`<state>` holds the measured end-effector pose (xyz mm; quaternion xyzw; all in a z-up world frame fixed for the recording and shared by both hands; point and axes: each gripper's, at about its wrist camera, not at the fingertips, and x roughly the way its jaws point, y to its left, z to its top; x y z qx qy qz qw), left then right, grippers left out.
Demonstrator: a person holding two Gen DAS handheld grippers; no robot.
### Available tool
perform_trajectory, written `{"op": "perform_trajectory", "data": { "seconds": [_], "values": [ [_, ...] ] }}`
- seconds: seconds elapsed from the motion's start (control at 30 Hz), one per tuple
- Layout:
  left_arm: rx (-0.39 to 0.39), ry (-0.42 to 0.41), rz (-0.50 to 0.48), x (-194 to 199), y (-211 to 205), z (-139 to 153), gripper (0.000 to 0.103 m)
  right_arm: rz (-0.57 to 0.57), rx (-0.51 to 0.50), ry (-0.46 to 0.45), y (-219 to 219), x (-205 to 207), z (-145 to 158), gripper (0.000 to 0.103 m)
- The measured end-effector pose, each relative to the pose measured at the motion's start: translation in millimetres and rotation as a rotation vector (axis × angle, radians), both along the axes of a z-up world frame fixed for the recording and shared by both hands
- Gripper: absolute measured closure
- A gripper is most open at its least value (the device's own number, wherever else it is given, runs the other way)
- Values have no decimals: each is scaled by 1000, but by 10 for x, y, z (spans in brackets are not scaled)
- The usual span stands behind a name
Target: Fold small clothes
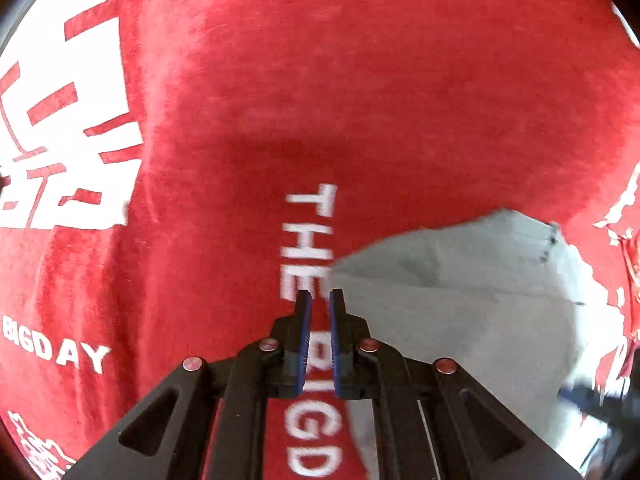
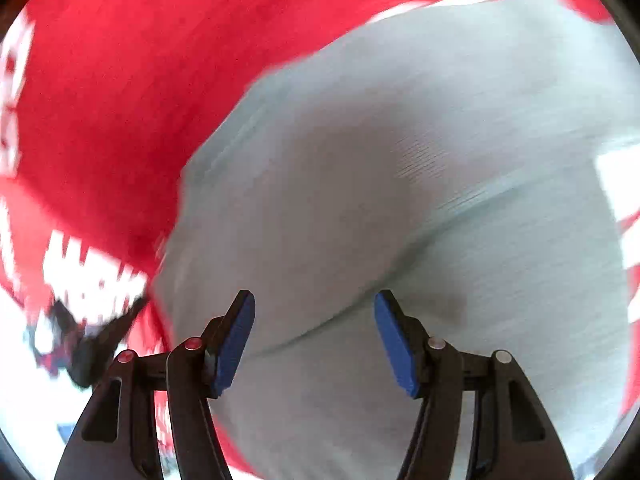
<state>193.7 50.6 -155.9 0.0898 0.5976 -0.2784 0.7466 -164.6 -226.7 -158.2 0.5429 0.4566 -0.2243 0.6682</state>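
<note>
Left hand-held gripper [image 1: 320, 300] is pressed together over the red cloth [image 1: 360, 80], beside the grey garment [image 1: 460, 300]; right hand-held gripper [image 2: 315, 304] is spread above the grey garment [image 2: 400, 160], pinching nothing.

No upright obstacle is seen on the red printed cloth [image 1: 360, 80]. The pale grey ribbed garment [image 2: 400, 160] lies low, though edges are blurred.

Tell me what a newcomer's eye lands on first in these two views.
The red cloth with white lettering fills the left wrist view. A pale grey garment lies on it, filling most of the right wrist view. The left gripper is nearly shut at the garment's left edge; the right gripper hovers open over the grey fabric.
</note>
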Motion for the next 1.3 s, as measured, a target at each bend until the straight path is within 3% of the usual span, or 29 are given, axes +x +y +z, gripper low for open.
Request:
{"op": "perform_trajectory", "data": {
  "seconds": [0.07, 0.13, 0.17, 0.27, 0.33, 0.43, 0.6, 0.7, 0.83, 0.9, 1.0, 1.07, 1.17, 1.27, 1.3],
  "values": [
    [11, 3, -24, -119, -84, -49, 94, -85, 33, 0, -237, -98, -106, 38],
    [56, 12, -36, -201, -177, -159, 94, -105, 44, -1, -380, -70, -201, 81],
    [79, 19, -36, -255, -214, -230, 94, -77, 35, 3, -416, -17, -148, 95],
    [93, -20, -33, -311, -272, -275, 94, 77, -147, 5, -473, 194, 99, 95],
    [108, -34, -35, -355, -368, -318, 94, 125, -215, 39, -615, 170, 140, 95],
    [159, -50, 6, -329, -386, -261, 94, 101, -151, 115, -728, 19, -76, 95],
    [134, -14, 42, -487, -54, 40, 94, 72, -106, 58, -716, -126, -103, 88],
    [94, 18, -6, -761, 105, 190, 94, 76, -96, 50, -675, -88, -115, 86],
    [117, 45, -130, -1183, 195, 197, 94, 90, -100, 58, -665, -51, -92, 83],
    [120, 81, -174, -1329, 75, 60, 94, 101, -102, 54, -622, 53, -111, 74],
    [122, 75, -142, -1390, -3, -31, 94, 120, -103, 35, -578, 184, -123, 61],
    [116, 42, -77, -1308, -24, -44, 94, 136, -114, 54, -554, 254, -108, 62],
    [103, 26, 2, -1168, 54, -76, 94, 163, -102, 0, -507, 325, -7, 88],
    [124, -16, 41, -1077, 194, -92, 94, 195, -155, 52, -448, 342, -1, 88],
    [168, -32, 67, -1043, 259, -118, 94, 178, -145, 87, -466, 287, -61, 88]
  ]
}}
